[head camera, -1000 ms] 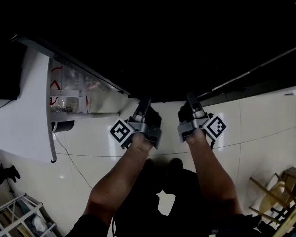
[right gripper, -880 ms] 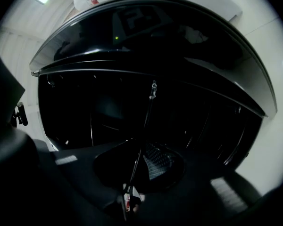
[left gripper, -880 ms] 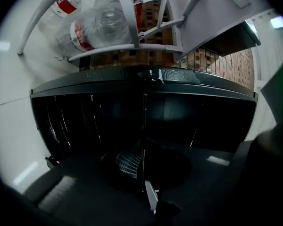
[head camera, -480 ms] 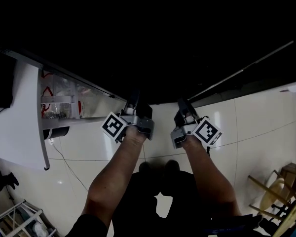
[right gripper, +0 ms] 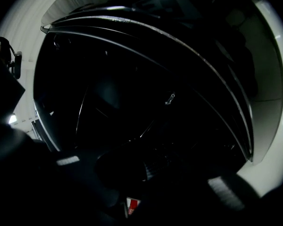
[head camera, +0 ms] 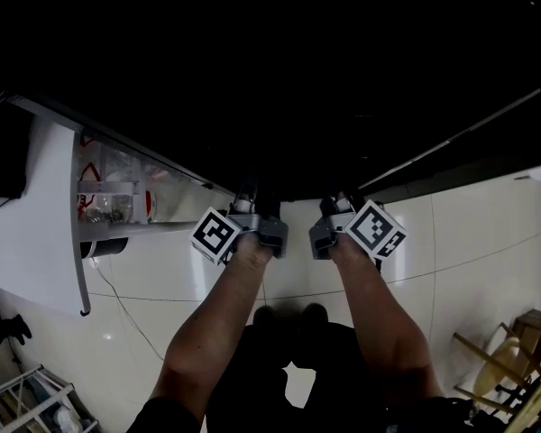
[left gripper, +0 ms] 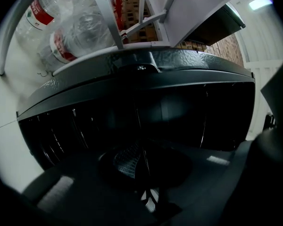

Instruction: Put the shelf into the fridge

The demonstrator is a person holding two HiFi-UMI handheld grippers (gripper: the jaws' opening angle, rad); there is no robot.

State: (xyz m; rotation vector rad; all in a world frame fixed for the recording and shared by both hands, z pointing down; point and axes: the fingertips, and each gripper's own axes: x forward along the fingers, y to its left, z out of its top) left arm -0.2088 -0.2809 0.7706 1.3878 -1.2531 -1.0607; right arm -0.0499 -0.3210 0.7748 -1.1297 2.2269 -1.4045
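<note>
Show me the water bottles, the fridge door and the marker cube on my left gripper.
water bottles [left gripper: 85, 32], left gripper view, clear bottle body.
fridge door [head camera: 36, 233], head view, white panel.
marker cube [head camera: 215, 235], head view, marker face.

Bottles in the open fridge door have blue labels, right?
Not quite. The bottles in the open fridge door have red labels, not blue. The left gripper view shows the red bands most clearly, and the head view shows them too.
</note>
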